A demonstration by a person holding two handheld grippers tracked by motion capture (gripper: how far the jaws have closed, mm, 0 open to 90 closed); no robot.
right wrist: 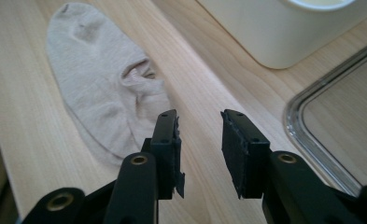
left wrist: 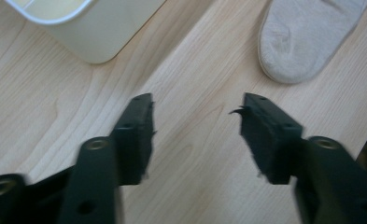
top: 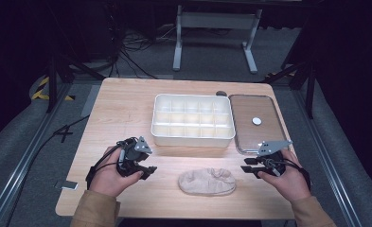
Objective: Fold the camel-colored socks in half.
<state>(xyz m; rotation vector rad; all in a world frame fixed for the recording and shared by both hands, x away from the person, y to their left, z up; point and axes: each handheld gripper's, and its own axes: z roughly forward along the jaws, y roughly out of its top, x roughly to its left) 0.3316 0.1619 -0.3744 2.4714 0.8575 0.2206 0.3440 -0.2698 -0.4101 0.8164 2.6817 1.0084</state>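
A beige sock (top: 207,182) lies flat on the wooden table (top: 122,109) near its front edge, between my two grippers. My left gripper (top: 148,172) hovers to the sock's left, jaws open with only bare wood between them; the sock's toe end (left wrist: 307,37) lies ahead and to the right of the left gripper (left wrist: 197,114). My right gripper (top: 248,168) sits to the sock's right, pointing toward it, jaws apart and empty. In the right gripper view the sock (right wrist: 104,88) stretches ahead to the left of the right gripper (right wrist: 199,126).
A white divided box (top: 193,119) stands at mid-table; its corner (left wrist: 85,28) is close to the left gripper and another corner (right wrist: 274,28) is near the right. A clear lid (top: 257,122) with a white knob lies to the box's right, its rim (right wrist: 307,135) beside the right gripper.
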